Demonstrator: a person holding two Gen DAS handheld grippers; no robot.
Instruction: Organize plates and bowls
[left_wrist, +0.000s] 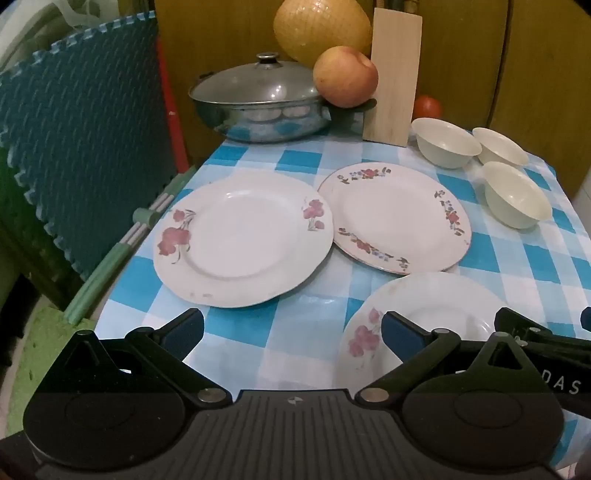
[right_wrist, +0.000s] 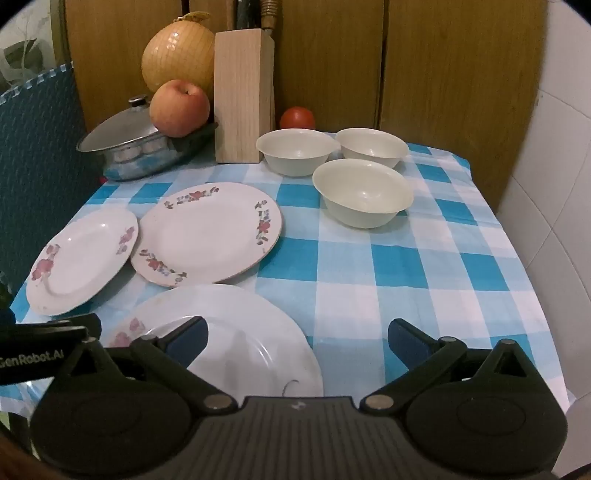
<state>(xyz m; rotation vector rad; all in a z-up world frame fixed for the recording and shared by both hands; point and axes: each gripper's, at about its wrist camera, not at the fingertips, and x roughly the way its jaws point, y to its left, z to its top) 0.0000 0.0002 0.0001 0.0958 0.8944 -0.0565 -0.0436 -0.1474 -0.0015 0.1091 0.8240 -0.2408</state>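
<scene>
Left gripper (left_wrist: 291, 332): jaws spread wide, nothing between the blue pads (left_wrist: 397, 334), held low above the checkered tablecloth (left_wrist: 295, 162). Right gripper (right_wrist: 297, 338): likewise wide apart and empty, low over the same tablecloth, just right of the left gripper.

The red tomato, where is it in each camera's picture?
Left wrist view: the tomato peeks out at the back of the table, right of the wooden knife block, behind the bowls.
Right wrist view: the tomato sits upper middle, again just right of the block.
Shared landmark: the wooden knife block.
</scene>
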